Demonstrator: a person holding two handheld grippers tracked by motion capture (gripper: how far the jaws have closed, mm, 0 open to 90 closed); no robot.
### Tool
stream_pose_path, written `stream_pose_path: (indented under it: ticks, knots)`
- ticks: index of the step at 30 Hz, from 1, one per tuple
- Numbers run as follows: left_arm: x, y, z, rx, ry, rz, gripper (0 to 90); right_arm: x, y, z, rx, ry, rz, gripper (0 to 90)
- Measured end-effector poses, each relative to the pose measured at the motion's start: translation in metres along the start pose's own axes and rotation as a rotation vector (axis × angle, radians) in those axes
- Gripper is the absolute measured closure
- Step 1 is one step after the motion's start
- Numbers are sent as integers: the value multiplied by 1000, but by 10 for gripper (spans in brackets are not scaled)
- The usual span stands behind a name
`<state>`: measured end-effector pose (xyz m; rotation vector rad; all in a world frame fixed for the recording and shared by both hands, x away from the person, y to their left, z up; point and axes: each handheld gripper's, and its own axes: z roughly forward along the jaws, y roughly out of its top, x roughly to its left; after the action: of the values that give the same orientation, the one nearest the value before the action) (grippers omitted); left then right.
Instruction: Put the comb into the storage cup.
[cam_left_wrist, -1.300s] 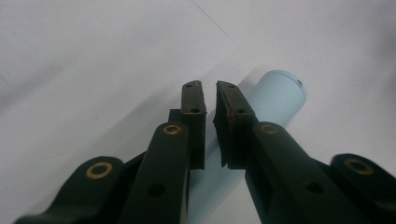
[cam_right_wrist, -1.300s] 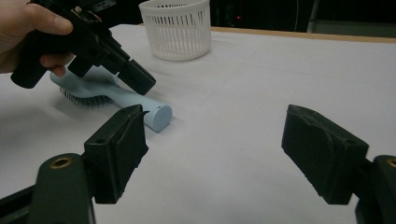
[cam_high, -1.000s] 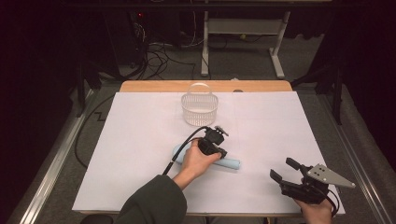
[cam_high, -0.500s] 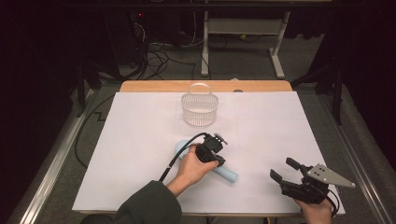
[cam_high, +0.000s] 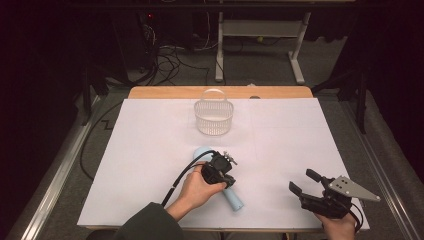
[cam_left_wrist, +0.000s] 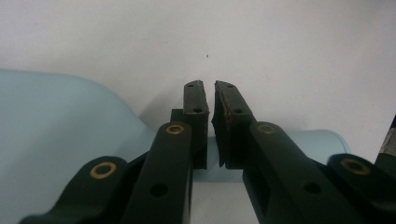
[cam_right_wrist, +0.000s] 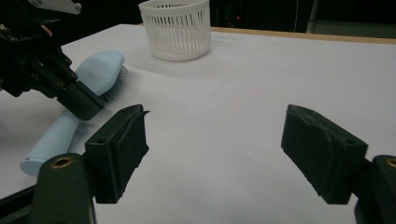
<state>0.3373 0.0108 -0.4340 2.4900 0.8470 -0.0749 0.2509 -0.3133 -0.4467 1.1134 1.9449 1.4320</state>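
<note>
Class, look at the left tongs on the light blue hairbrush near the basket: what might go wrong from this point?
1. The left tongs pinch only the hairbrush at its narrow neck, so the heavier head may swing or slip if lifted.
2. The white basket looks light; a bump from the brush may tip or push it.
3. The right tongs stand open and apart, giving no support.

One pale blue hairbrush (cam_high: 218, 176) lies on the tabletop (cam_high: 300, 145). One white slatted basket (cam_high: 213, 118) with a single handle stands there too. Two tongs are in view: the left tongs (cam_high: 225, 165) and the right tongs (cam_high: 302, 182).
</note>
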Motion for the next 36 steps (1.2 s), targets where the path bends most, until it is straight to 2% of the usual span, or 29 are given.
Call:
stream_pose_path:
  ticks: [10,16,23,36]
  knots:
    - [-4,-10,-7,16,6,20,839,0,0,0,0,0,1,232]
    - [-8,-17,-9,35,33,42,844,0,0,0,2,-2,-1,232]
    - [-8,-24,-13,43,34,42,845,0,0,0,3,-2,-1,232]
    - [-7,-38,-18,66,66,45,851,0,0,0,4,-3,-3,232]
